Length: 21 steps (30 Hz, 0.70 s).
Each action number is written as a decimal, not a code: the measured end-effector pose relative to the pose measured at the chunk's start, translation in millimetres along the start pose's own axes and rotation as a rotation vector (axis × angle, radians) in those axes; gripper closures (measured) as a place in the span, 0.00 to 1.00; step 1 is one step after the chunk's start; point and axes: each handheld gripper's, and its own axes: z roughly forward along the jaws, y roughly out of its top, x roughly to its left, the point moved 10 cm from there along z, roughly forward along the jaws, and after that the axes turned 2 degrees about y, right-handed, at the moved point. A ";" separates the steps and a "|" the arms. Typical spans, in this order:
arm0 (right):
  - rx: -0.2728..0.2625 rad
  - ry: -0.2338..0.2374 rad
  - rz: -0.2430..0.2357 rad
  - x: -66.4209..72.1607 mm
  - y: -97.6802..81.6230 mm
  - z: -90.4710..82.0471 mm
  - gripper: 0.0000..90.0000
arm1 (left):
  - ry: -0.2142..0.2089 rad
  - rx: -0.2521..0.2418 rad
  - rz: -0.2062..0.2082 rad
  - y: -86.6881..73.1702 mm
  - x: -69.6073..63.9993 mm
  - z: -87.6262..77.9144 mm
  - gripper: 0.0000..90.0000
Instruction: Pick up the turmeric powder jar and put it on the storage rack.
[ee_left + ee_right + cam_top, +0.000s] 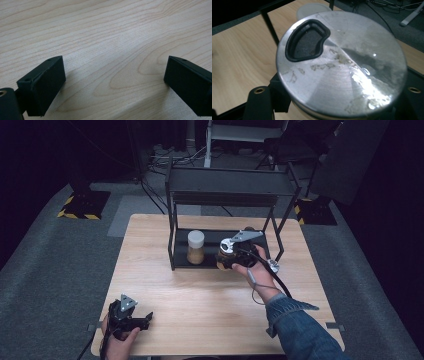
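A jar [342,67] is being gripped by the right claw [231,254] at the rack's [225,185] lower shelf, upright, its steel lid facing up. The left claw [112,82] is being held released over the desk [200,290].

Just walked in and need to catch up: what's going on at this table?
A person works with tongs in each hand. The right tongs are shut on a jar with a metal shaker lid, held at the bottom shelf of a black wire rack, beside a white-lidded spice jar already standing there. The left tongs rest open and empty on the wooden table, near its front edge.
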 end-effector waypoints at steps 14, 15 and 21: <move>0.072 -0.056 0.047 -20.0 -6.6 82.7 0.36 | 0.003 0.002 -0.003 1.1 -0.5 1.0 0.03; 0.073 -0.060 0.051 -20.8 -8.3 86.2 0.36 | 0.003 0.002 -0.003 1.1 -0.6 1.0 0.03; 0.077 -0.080 0.059 -20.6 -17.5 103.1 0.36 | 0.003 0.003 -0.002 1.2 -0.5 1.0 0.03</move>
